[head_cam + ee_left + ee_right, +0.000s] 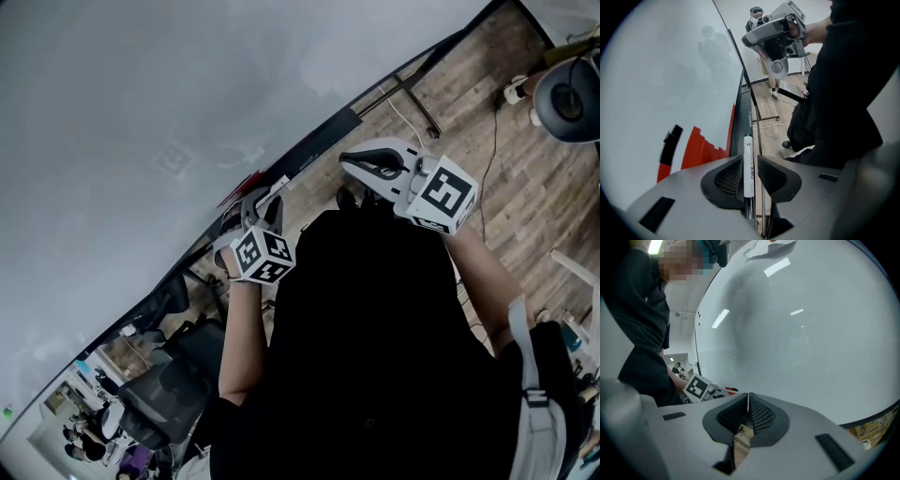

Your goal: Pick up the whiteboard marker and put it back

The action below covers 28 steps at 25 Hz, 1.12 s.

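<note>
Closest to the left gripper's camera, the left gripper (pixel 750 158) stood with its jaws well apart, pointing steeply down at the lower edge of the whiteboard (pixel 670 70). The whiteboard marker (pixel 748 164) lay in the gap between the two meshed pads (pixel 729 176), its white barrel running straight away from the camera along the dark ledge (pixel 739 117) under the board. A sliver of space showed on the right side of the barrel, so the pads were not clamping it. Just to the left of the jaws, a red stepped shape (pixel 701 150) and a small black block (pixel 669 143) sat on the board's face. To the right, the person's dark clothing (pixel 843 93) filled much of the left gripper view. Past the marker's far end, the ledge went on toward the wooden floor (pixel 771 112), where a pale cable (pixel 773 123) trailed. Higher up and farther off hung the right gripper (pixel 748 397). In its own view the jaw tips met, with nothing caught between them, and it faced the blank board nearly level. The left gripper's marker cube (pixel 697 386) showed low in that view, beside the person's arm. From the head view, both hands were raised side by side in front of the board, the right one farther out than the left. A black office chair (pixel 164 384) stood on the floor far below.
</note>
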Available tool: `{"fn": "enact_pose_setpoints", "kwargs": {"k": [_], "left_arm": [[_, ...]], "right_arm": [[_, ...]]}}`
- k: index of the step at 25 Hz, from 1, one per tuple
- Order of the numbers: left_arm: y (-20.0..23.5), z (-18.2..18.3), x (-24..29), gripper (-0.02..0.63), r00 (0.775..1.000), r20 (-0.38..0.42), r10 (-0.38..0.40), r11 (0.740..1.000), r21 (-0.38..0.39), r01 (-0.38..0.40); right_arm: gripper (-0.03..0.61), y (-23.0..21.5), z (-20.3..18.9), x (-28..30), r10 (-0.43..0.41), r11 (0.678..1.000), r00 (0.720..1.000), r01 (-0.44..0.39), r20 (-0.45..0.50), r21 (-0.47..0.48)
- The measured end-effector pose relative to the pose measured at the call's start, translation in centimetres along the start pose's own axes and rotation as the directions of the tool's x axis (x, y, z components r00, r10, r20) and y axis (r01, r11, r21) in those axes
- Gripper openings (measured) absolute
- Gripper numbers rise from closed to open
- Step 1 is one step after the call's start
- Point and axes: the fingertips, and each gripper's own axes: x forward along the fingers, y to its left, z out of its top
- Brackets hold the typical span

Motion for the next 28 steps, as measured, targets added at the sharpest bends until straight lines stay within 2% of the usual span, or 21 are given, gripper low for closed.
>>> {"fn": "enact_pose_setpoints", "kwargs": {"k": [5, 12, 28], "left_arm": [[0.1, -0.9, 0.7, 0.102, 0.998, -0.056, -0.019, 1.000, 0.006, 0.019], [-0.1, -1.7, 1.2, 0.103, 0.996, -0.090, -0.030, 0.999, 0.007, 0.031], [0.2, -2.0, 1.0, 0.087, 0.994, -0.111, -0.018, 1.000, -0.007, 0.018]], "right_arm": [[0.020, 0.0, -0.2, 0.0, 0.003, 1.000, 1.000, -0.003, -0.005, 0.000], [0.021, -0.1, -0.3, -0.9, -0.006, 1.000, 1.000, 0.006, -0.013, 0.000], [0.020, -0.4, -0.3, -2.0, -0.017, 1.000, 1.000, 0.017, -0.022, -0.010]]}}
